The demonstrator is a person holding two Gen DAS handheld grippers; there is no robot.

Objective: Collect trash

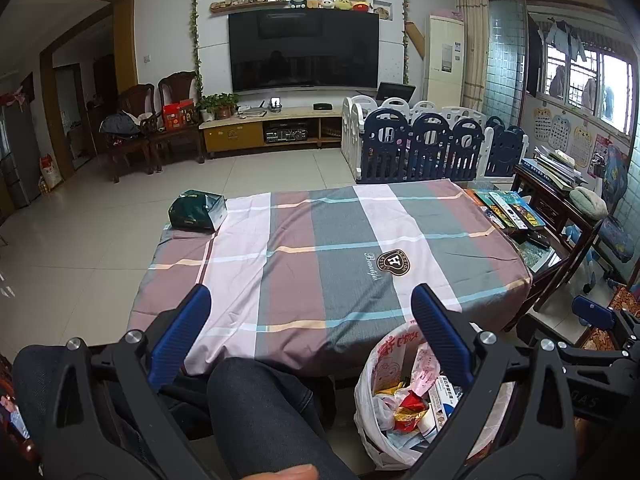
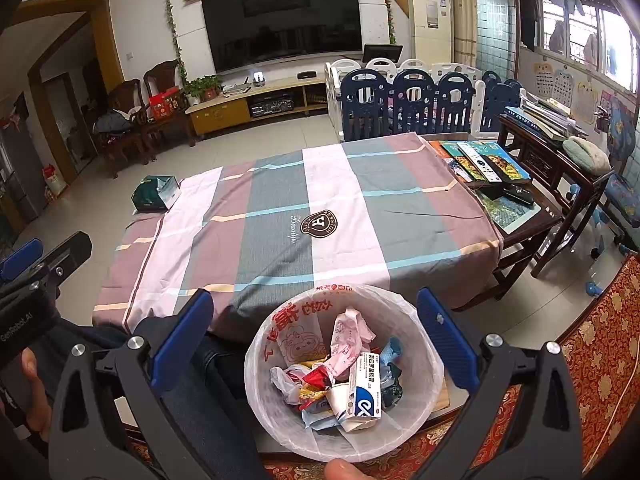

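Bin (image 2: 420,368) lined with a white bag, full of wrappers (image 2: 352,336) and a medicine box (image 2: 362,396), near the table's (image 2: 280,216) near edge, right gripper (image 2: 314,334) above it, left gripper (image 1: 310,336) over the knee, both jaws spread, green box (image 1: 197,211) far left.

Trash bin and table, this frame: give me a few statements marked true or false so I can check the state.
1. The trash bin is lined with a white plastic bag and holds wrappers and a medicine box. True.
2. The right gripper is clamped on a wrapper. False: its fingers stand wide apart and hold nothing.
3. A green tissue pack lies at the far left corner of the checked tablecloth. True.
4. The left gripper holds the medicine box. False: it is open and empty; the box is in the bin.
5. The bin sits on the tablecloth. False: it stands below the table's near edge.
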